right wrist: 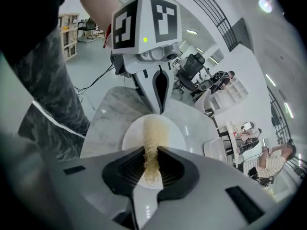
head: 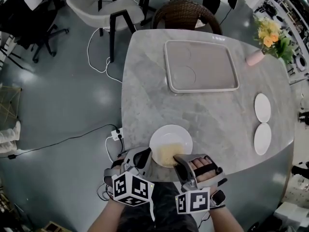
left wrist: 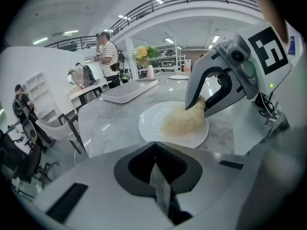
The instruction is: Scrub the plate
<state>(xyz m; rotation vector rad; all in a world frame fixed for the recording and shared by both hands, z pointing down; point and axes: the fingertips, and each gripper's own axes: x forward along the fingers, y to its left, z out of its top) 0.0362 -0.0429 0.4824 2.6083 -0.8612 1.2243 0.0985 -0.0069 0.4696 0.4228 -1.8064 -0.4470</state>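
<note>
1. Marble table (head: 217, 115) in a big open hall, and the white plate (head: 161, 135) sits right at its near edge, just in front of the person.
2. Beyond the plate lies a grey tray (head: 212, 64), and off to the plate's right are two small dishes (head: 263, 108), well apart from it.
3. Right gripper (right wrist: 149, 148) is clamped tight on a pale fibrous scrubber (head: 167, 153). Strands are pinched between its jaws, and the free end is spread over the plate's middle, touching it.
4. Left gripper (head: 144, 159) comes in at the plate's near-left rim, jaws drawn together with nothing between them. It looks like a steadying post, though actual contact with the rim can't be made out.
5. Progress call: the scrub looks under way, with the fibres working the plate's centre. The outer band shows bare white, with no suds or grime visible, so how clean the plate is can't be judged. The rim probably remains to be covered.
</note>
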